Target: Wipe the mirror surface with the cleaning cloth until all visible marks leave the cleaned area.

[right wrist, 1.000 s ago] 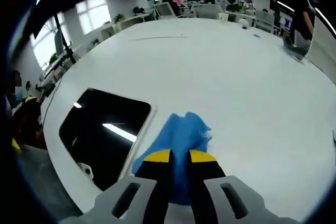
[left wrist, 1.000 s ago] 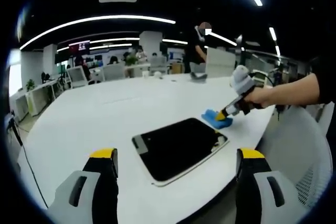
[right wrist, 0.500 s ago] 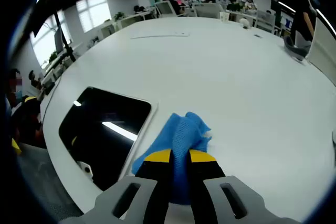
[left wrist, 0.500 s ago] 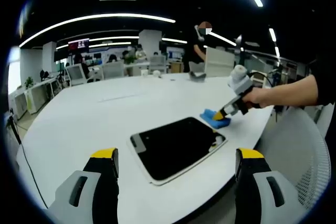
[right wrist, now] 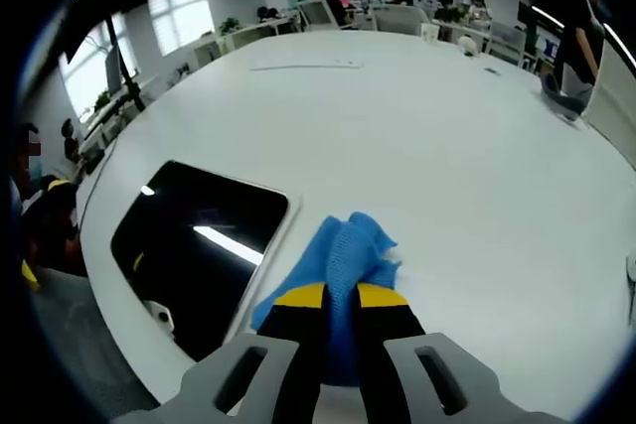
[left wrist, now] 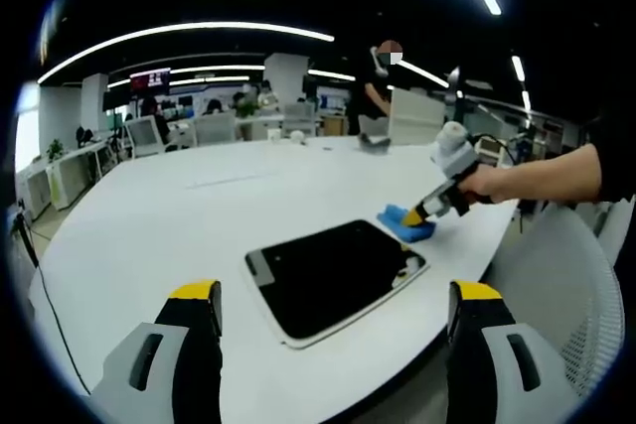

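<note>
Mirror lies flat on the white table, just beyond the left tongs, whose jaws stand wide apart over nothing. At its 2 o'clock corner the right tongs pinch the blue cleaning cloth against the table, beside the mirror's rim. Farther off, a person stands behind the table

A broad white table carries the things. A dark mirror in a pale frame lies flat on it near the table's edge. Just beside the mirror's long side, a crumpled blue cloth rests on the tabletop. Well beyond the mirror, a thin flat strip lies on the table.
</note>
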`<state>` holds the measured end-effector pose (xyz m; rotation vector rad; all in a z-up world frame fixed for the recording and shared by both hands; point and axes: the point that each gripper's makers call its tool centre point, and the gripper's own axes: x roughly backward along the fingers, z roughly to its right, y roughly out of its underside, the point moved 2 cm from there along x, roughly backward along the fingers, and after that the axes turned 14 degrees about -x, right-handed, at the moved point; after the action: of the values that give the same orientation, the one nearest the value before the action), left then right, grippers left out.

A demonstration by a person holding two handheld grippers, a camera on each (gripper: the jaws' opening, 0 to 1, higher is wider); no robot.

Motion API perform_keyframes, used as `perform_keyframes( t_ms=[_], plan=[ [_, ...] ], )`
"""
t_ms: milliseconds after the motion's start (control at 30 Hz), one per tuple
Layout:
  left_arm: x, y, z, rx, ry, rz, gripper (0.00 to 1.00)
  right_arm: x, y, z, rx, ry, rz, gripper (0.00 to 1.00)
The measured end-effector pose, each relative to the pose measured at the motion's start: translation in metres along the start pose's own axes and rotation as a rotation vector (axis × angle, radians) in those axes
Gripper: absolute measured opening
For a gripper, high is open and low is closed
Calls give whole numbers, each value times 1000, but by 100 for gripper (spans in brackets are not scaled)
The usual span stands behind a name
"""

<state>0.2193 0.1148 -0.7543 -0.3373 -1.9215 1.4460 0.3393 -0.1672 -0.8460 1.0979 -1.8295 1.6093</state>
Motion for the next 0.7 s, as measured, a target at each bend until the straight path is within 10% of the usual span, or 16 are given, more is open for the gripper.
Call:
perform_keyframes(
  t_ms=[700],
  plan=[
    [0,9,-1,3,-5,-55,93,23,-59,-39,-7,-71,79,5]
  ],
)
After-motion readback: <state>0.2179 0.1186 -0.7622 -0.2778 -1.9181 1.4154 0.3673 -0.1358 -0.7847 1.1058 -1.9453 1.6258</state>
